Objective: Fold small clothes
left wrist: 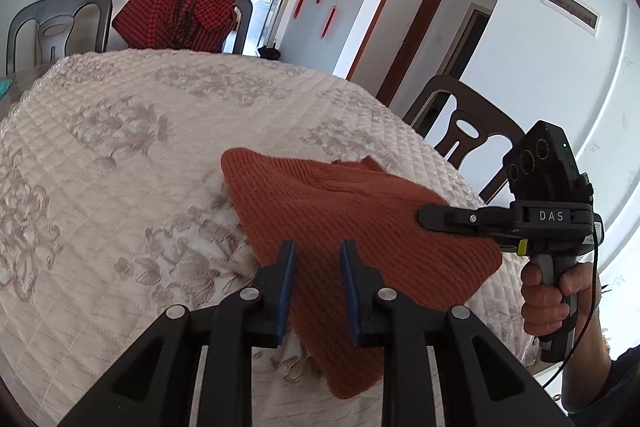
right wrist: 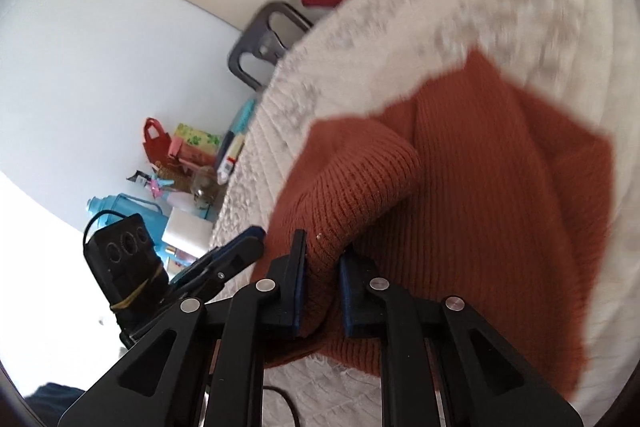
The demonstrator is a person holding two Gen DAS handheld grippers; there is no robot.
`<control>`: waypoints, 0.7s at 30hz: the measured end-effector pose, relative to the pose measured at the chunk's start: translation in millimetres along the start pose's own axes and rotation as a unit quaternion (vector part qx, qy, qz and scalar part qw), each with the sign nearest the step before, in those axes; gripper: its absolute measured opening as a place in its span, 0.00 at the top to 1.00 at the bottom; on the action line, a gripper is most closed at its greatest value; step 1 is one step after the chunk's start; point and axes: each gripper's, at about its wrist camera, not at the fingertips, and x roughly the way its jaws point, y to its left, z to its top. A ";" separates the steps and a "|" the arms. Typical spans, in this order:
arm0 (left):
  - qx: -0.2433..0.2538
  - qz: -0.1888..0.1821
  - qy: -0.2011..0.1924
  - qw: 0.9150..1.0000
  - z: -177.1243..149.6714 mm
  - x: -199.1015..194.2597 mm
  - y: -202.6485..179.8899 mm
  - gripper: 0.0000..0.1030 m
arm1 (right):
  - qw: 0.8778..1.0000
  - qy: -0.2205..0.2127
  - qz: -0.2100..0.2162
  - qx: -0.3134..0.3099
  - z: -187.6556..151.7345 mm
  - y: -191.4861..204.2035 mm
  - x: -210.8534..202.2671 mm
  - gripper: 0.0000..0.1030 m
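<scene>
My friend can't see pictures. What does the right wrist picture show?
The right gripper has its fingers pinched on a fold of an orange knitted garment lying on a white quilted table cover. The left gripper shows at the garment's left edge.

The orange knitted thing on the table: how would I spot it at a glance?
Find the table with the cream quilted cover. Near its front edge lies the rust-orange ribbed knit garment, between two black grippers. Unlike the red checked garment draped over a far chair, it is plain-coloured and lies on the table.
</scene>
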 end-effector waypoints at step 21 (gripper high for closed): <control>0.042 -0.015 0.035 0.998 -4.3 25.2 -40.5 0.74 | 0.996 -0.040 -0.084 0.008 -1.3 -54.0 -57.0 0.85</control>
